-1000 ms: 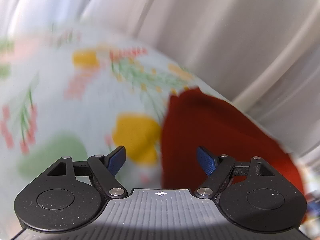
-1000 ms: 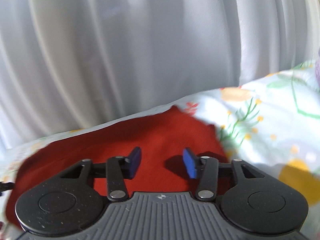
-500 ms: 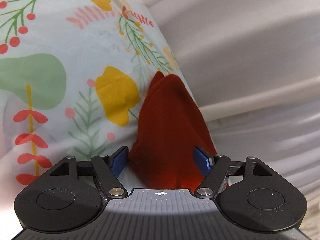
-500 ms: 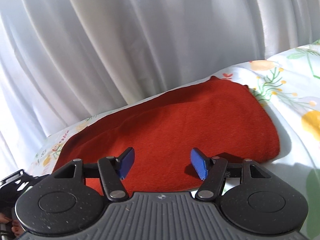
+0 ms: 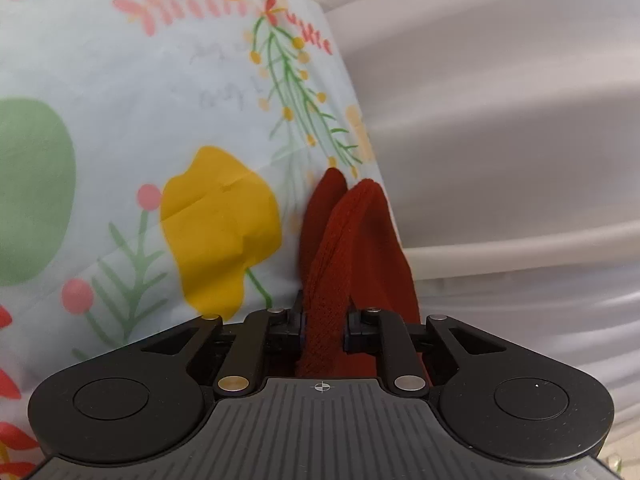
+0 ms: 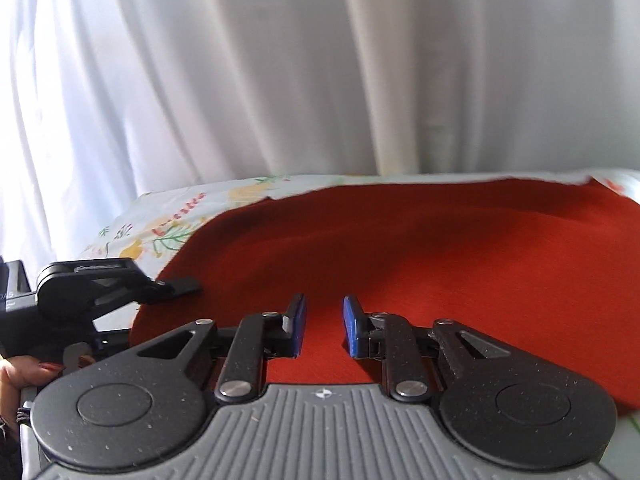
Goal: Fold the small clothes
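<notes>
your left claw [image 5: 323,330] is pinching a bunched ridge of the rust-red knitted cloth [image 5: 352,248]; its jaws have just been closing, and the fabric is now pressed between the two pads, rising ahead of them in two rounded folds. from the left wrist view the cloth is lying along the edge of the pale blue sheet printed with yellow blooms, green leaves and pink sprigs [image 5: 168,112], with the white pleated curtain [image 5: 500,120] hanging just beyond that edge.

your right claw [image 6: 324,326] is hovering low over the same rust-red cloth [image 6: 420,248], which from this side is spreading wide and mostly flat across the printed sheet [image 6: 160,228]. its jaws have just been closing too, yet the blue pads [image 6: 352,326] are standing a little apart, with a narrow gap showing cloth behind them and nothing visibly caught between them. whether the tips are touching the fabric you cannot tell from this angle.

at the left edge of the right wrist view, your left claw [image 6: 180,286] is reaching in sideways, its black fingertips meeting the near left corner of the cloth. your hand [image 6: 24,368] is gripping the handle behind it. the white curtain [image 6: 320,72] is filling the background behind the sheet.
</notes>
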